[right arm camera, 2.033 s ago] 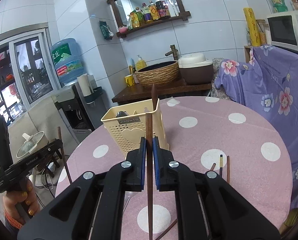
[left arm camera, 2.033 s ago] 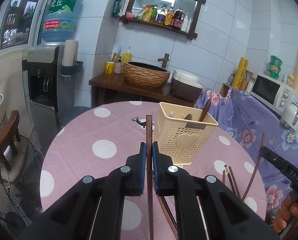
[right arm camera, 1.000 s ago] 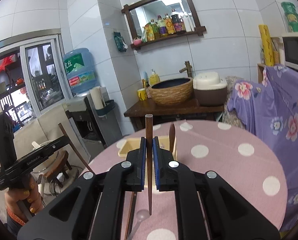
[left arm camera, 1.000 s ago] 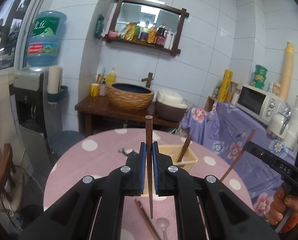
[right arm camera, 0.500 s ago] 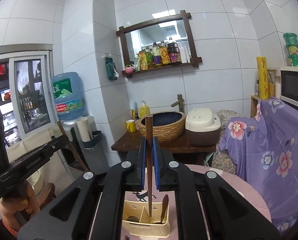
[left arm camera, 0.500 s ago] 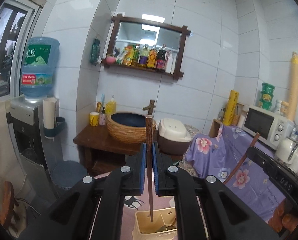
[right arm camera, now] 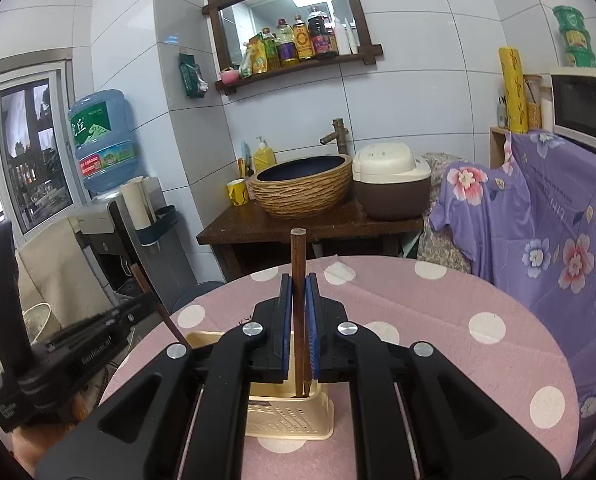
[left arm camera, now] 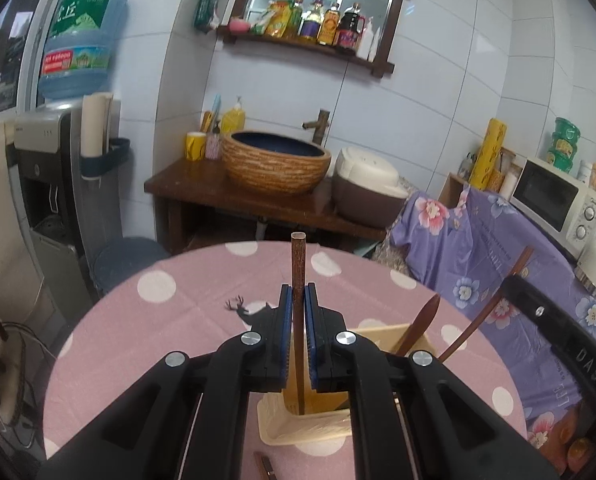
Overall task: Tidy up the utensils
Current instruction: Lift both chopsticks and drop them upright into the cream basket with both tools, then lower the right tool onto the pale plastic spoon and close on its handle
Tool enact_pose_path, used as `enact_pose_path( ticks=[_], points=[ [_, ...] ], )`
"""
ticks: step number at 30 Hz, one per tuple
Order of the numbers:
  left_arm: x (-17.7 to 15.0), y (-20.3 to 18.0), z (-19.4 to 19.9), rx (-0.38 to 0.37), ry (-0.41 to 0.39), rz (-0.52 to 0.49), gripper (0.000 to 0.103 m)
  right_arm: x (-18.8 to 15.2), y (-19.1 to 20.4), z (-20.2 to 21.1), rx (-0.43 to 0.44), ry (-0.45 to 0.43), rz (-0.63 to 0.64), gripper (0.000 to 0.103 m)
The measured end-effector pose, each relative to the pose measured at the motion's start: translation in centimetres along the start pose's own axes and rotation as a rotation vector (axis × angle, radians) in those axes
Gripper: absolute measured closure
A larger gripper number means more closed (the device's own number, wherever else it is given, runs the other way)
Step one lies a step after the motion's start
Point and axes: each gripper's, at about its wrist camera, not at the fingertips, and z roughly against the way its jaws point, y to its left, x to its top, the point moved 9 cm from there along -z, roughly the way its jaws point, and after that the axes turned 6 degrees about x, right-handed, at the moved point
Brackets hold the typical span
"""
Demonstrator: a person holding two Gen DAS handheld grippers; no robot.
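A dark wooden chopstick (left arm camera: 298, 272) stands upright between the blue pads of my left gripper (left arm camera: 298, 336), which is clenched on it; its lower tip hangs just inside the cream plastic utensil holder (left arm camera: 293, 428) on the pink polka-dot tablecloth (left arm camera: 157, 320). A wooden spoon (left arm camera: 418, 328) leans in the holder, and to the right my other gripper carries a second stick (left arm camera: 486, 308) tilted over it. From the right wrist, my right gripper (right arm camera: 298, 332) is likewise clamped on its own chopstick (right arm camera: 298, 264), held upright with the tip just over the holder's (right arm camera: 289, 416) rim. At the left edge, the left gripper's stick (right arm camera: 153, 300) slants down into the holder.
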Motion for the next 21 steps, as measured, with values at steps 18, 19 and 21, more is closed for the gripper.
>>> enact_pose_path(
  ticks=[18,19,21],
  points=[
    [-6.8,0.6,3.9,-0.045,0.067,-0.051,0.045,-6.0,-1.9,2.8,-0.017,0.09,-0.037,0.072],
    [-7.9,1.1,4.0,-0.039,0.086,-0.048,0.045,-7.3,-1.7,2.9,-0.015,0.12,-0.03,0.072],
    [-10.0,2.6,4.1,-0.005,0.115,-0.029,0.045,-10.2,-1.0,2.7,-0.006,0.19,-0.018,0.072]
  ],
)
